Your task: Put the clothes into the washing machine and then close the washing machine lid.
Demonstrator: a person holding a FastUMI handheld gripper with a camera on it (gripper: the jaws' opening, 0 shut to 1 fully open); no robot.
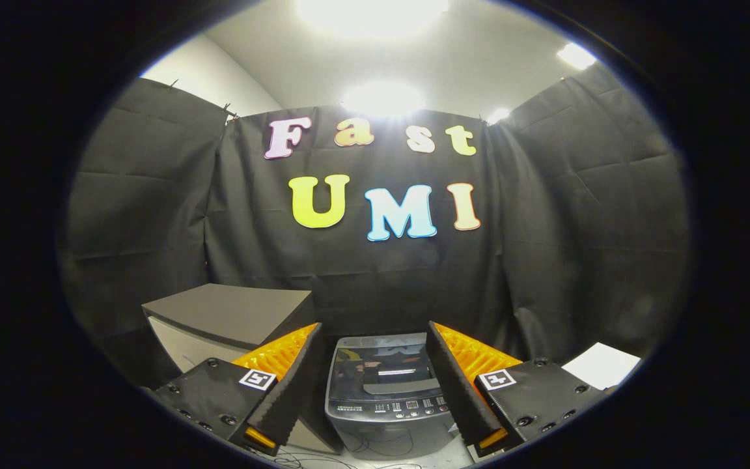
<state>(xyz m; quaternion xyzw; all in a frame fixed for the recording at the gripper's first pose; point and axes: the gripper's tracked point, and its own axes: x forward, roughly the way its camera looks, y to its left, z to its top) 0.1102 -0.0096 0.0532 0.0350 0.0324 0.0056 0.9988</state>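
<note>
A grey top-loading washing machine [385, 391] stands on the floor below and ahead, seen through the gap between my fingers. Its dark glossy lid [381, 365] lies flat and shut, with a row of buttons along the near edge. My gripper [373, 332] is open, held well above the machine, with nothing between its orange-and-black fingers [284, 365]. I see no clothes.
A grey box-like cabinet [232, 316] with a dark flat top stands left of the machine, behind the left finger. A white flat surface [603, 365] shows beyond the right finger. Thin cables [323, 461] lie on the floor in front of the machine.
</note>
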